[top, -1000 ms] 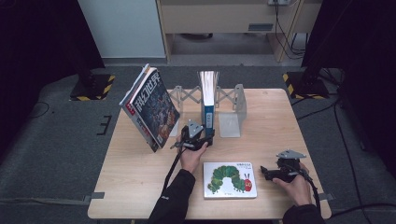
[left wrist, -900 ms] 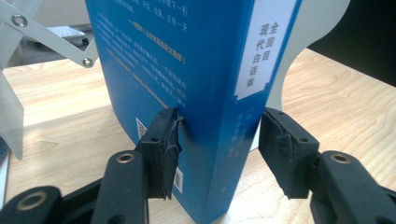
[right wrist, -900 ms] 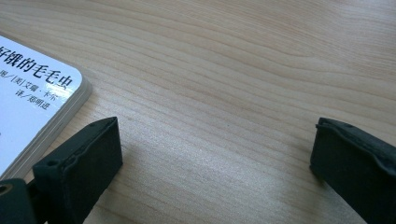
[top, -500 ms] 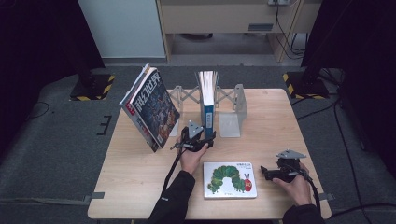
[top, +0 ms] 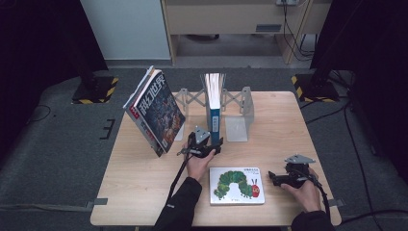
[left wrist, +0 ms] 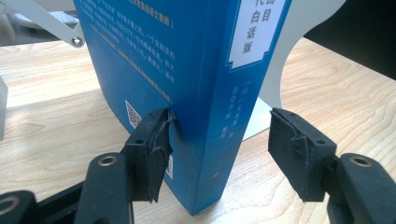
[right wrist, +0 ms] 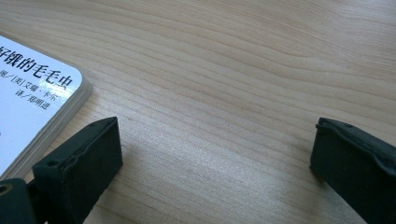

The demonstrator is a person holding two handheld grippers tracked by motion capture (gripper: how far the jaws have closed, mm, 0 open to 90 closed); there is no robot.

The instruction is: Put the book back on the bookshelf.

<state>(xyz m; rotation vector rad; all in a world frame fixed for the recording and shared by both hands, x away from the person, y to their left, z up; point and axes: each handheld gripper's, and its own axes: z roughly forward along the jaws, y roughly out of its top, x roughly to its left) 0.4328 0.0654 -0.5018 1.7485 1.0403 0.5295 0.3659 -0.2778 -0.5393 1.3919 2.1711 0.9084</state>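
Book [left wrist: 196, 93] stands upright in the rack [top: 239, 108]: stiff, fairly heavy, glossy, best pinched low on its spine. Left gripper [left wrist: 219, 149] has just been opening, straddling it; right gripper [right wrist: 215, 163] gapes empty.

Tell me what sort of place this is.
Probably a lab or studio set up for recording: a lone wooden table on grey carpet, hazard-striped stand bases, and loose cables across the floor.
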